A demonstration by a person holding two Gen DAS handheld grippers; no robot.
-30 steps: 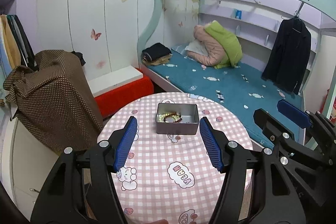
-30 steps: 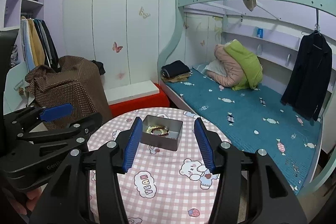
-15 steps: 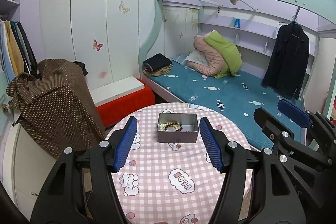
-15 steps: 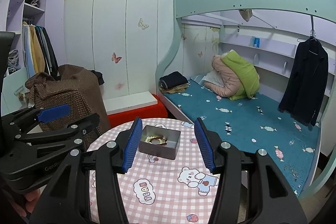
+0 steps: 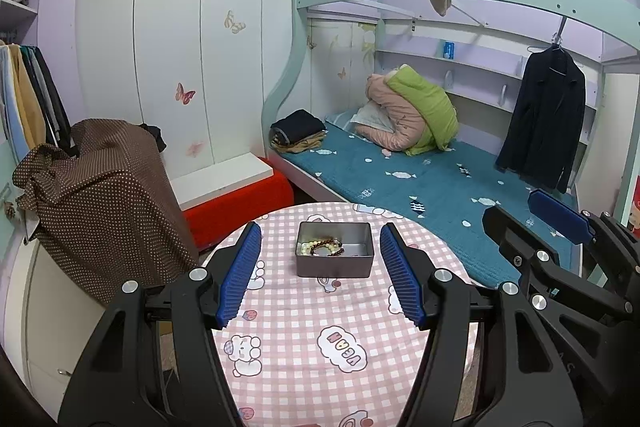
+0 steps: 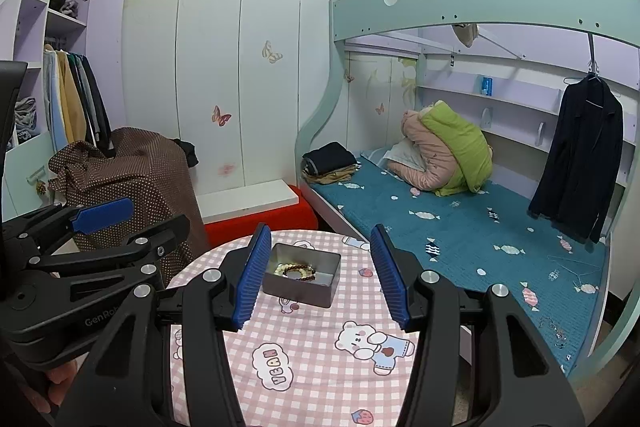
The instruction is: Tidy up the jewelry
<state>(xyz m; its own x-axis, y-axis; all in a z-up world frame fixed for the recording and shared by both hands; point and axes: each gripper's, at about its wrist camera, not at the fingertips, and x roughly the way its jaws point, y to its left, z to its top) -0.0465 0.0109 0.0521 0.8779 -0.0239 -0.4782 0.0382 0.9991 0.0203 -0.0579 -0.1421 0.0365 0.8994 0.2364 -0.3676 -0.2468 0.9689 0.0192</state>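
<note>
Bracelets [image 5: 325,245], a pale beaded one and a dark reddish one, lie together inside the small grey metal tin [image 5: 335,266], which sits open near the middle of the left wrist picture, toward the far edge of the round tabletop [image 5: 304,323] with its pink checked cloth; in the right wrist picture the same tin [image 6: 301,287] shows a little left of centre, the beads [image 6: 296,270] bunched toward its left side. As far as I can see no other jewellery lies loose on the cloth, so the gathering looks done, or nearly; I see no lid anywhere, so I cannot say whether a closing step remains. The left gripper [image 5: 320,273] hangs at the lower middle of its picture, its blue fingers [image 5: 239,273] standing wide apart with nothing between them, and the tin lies beyond their tips; the right gripper [image 6: 319,277] is the same, its fingers [image 6: 387,275] parted and empty, short of the tin. Neither touches the tin or the beads; both look to me like they are simply waiting above the near part of the tabletop.
</note>
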